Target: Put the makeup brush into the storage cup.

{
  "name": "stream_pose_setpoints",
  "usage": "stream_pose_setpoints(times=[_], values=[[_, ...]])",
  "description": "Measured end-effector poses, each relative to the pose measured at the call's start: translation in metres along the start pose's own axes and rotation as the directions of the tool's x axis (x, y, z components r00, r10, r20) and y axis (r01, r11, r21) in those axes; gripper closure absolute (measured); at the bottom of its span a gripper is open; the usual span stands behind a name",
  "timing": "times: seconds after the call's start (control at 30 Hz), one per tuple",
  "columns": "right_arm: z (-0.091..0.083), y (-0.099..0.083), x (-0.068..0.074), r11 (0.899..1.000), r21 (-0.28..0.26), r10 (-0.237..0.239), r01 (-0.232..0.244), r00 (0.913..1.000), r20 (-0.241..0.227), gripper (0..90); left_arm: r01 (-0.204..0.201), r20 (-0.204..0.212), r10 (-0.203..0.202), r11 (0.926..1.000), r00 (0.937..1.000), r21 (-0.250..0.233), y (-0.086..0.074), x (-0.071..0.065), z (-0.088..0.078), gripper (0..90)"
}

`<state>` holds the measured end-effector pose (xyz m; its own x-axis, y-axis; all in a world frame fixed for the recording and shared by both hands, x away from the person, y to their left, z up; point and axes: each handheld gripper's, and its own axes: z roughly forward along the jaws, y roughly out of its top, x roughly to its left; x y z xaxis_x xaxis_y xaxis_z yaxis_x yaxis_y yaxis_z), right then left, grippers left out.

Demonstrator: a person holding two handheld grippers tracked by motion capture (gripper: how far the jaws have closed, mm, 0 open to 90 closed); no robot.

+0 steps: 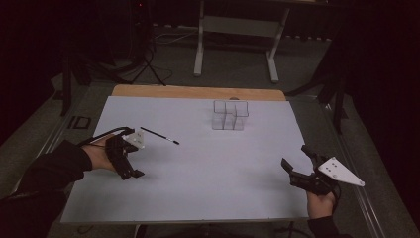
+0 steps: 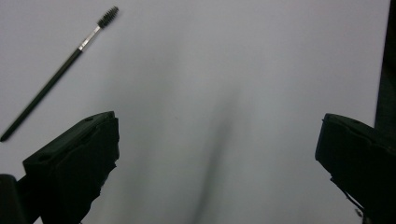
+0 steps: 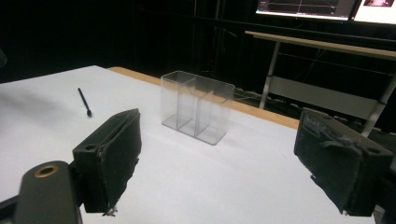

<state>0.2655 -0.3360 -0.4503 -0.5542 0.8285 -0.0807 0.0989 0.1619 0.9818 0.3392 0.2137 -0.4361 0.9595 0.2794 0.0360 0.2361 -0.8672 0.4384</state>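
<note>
mascara wand (image 1: 159,135) is lying flat on the white table (image 1: 208,193), just beside the left hand-held gripper (image 1: 130,157) and touching neither of its jaws, brush end pointing toward the middle of the table. left hand-held gripper is hovering with jaws spread wide and nothing between them, while the right hand-held gripper (image 1: 297,166) is sitting at the near right edge, also gaping and gripping nothing. clear divided organizer (image 1: 230,115) is standing upright near the far edge, well apart from both.

surface: table (image 1: 198,198) with white top, bare wood strip at its far edge
centre left of frame: thin black brush (image 1: 159,135), lying flat
upper middle: clear divided organiser (image 1: 230,115), standing upright, well apart from brush
</note>
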Motion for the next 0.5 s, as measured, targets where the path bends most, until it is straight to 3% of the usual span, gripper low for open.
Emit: stream_pose_setpoints(times=[0.27, 0.5], values=[[-0.001, -0.001, -0.001, 1.0, 0.003, 0.006, -0.006, 1.0, 0.004, 14.7, -0.036, -0.002, 0.036, 0.9993, 0.9993, 0.014, 0.013, 0.009, 0.003, 0.3], [-0.001, -0.002, -0.002, 1.0, 0.009, 0.008, -0.008, 0.9999, 0.007, 14.8, -0.084, -0.004, 0.084, 0.9962, 0.9964, 0.025, 0.024, 0.026, 0.004, 0.3]])
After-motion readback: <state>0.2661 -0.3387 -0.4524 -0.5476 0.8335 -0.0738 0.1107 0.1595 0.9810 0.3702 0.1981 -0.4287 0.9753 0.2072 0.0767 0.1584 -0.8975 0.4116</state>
